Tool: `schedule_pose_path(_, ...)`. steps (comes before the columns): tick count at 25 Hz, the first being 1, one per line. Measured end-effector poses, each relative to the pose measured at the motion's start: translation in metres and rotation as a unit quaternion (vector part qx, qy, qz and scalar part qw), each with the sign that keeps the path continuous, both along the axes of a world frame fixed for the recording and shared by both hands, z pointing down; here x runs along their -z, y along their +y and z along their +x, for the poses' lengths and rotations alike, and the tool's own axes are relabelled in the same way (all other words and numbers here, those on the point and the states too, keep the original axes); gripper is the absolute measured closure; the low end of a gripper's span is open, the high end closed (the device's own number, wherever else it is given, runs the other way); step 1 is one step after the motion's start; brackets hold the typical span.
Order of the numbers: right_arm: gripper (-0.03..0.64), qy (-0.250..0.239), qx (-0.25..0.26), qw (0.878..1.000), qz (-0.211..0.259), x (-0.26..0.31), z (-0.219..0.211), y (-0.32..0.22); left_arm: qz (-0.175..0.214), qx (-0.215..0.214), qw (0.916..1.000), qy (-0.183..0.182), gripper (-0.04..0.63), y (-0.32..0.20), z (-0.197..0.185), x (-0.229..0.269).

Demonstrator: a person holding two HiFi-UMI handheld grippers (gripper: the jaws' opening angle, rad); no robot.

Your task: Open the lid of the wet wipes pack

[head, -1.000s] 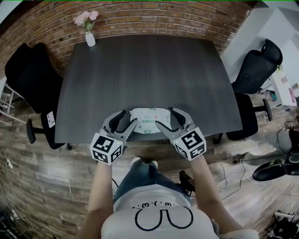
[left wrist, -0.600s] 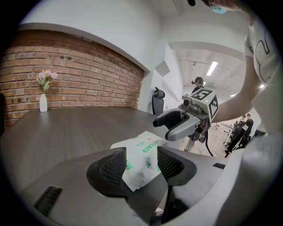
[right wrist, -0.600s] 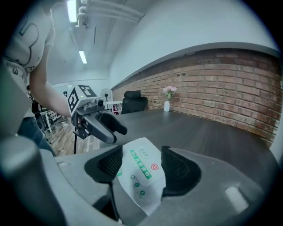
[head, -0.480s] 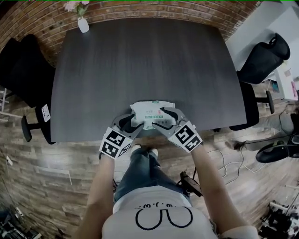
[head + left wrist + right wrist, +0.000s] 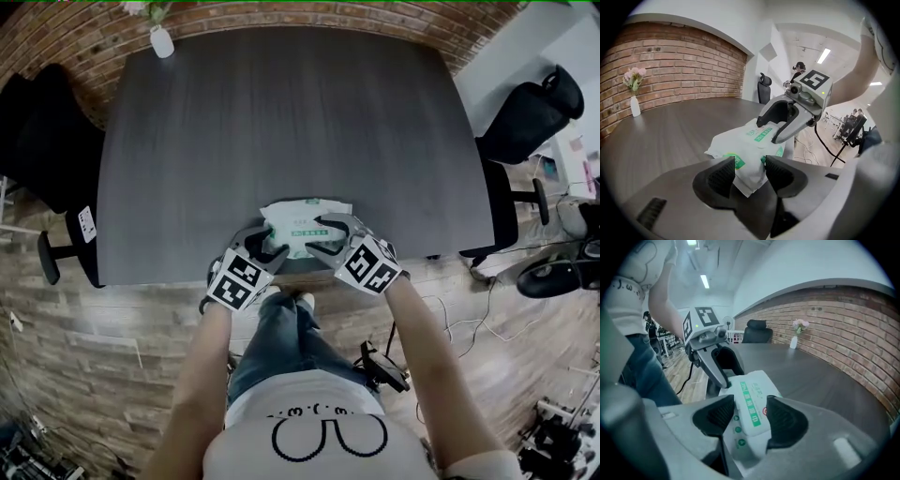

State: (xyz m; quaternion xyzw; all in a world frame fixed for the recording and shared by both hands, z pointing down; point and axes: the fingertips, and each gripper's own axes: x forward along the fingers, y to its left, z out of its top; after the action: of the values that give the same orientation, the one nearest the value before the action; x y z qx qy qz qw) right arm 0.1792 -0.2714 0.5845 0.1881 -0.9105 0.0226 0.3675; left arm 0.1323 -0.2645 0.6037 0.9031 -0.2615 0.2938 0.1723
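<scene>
In the head view, the wipes pack [image 5: 302,217] lies on the dark table [image 5: 281,122], close to the edge nearest the person. The left gripper [image 5: 265,246] and the right gripper [image 5: 323,236] both reach over the pack's near side and hide that part of it. The print on the pack is too small to read. A white vase [image 5: 161,41] stands at the far corner, and its flowers are cut off by the top of the picture.

In the left gripper view, the left gripper [image 5: 749,164] has its jaws apart. A soft corner of the pack [image 5: 750,140] sits in the gap, not squeezed. The right gripper [image 5: 768,132] covers the pack's far end.

In the right gripper view, the right gripper [image 5: 750,413] is also loose, with its jaws apart. The lid [image 5: 749,401] with its green strip lies flat between them. The jaws hide the lid's two sides. The left gripper [image 5: 732,376] blocks the pack's other end.
</scene>
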Motion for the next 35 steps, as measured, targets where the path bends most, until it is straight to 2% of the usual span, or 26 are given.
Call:
schedule_pose_path(3, 0.41, -0.006, 0.009, 0.999, -0.031, 0.003, -0.001, -0.002, -0.007, -0.003, 1.0, 0.005, 0.394, 0.001, 0.003, 0.001)
schedule_pose_path(6, 0.426, -0.004, 0.021, 0.998, -0.065, 0.003, -0.001, -0.004, -0.008, -0.005, 0.9999, -0.009, 0.396, 0.001, -0.001, -0.001)
schedule_pose_path(10, 0.445, -0.031, 0.019, 0.99, -0.139, 0.01, -0.002, -0.007, -0.015, -0.005, 0.9999, -0.001, 0.396, 0.002, 0.0, -0.001)
schedule_pose_path(13, 0.445, -0.032, 0.028, 0.986, -0.162, 0.015, -0.002, -0.009, -0.017, -0.006, 0.9998, -0.001, 0.396, 0.003, 0.001, 0.0)
schedule_pose_path(19, 0.471, -0.027, 0.056, 0.986, -0.156, 0.031, -0.006, -0.019, -0.029, -0.016, 0.9994, -0.006, 0.396, 0.004, 0.0, 0.0)
schedule_pose_path(23, 0.517, -0.057, 0.032, 0.988, -0.138, 0.048, -0.006, -0.042, -0.035, -0.023, 0.9991, -0.007, 0.396, 0.003, 0.0, 0.001)
schedule_pose_path(27, 0.537, -0.052, 0.02, 0.991, -0.119, 0.046, -0.007, -0.059, -0.043, -0.034, 0.9985, -0.007, 0.396, 0.004, 0.0, 0.0)
schedule_pose_path(32, 0.537, -0.035, -0.015, 0.995, -0.087, 0.03, -0.007, -0.085, -0.042, -0.032, 0.9986, 0.0, 0.396, 0.001, 0.001, 0.0)
schedule_pose_path(35, 0.507, -0.02, -0.039, 0.996, -0.074, 0.016, -0.009, -0.098, -0.042, -0.034, 0.9985, -0.003, 0.396, 0.0, -0.001, 0.0)
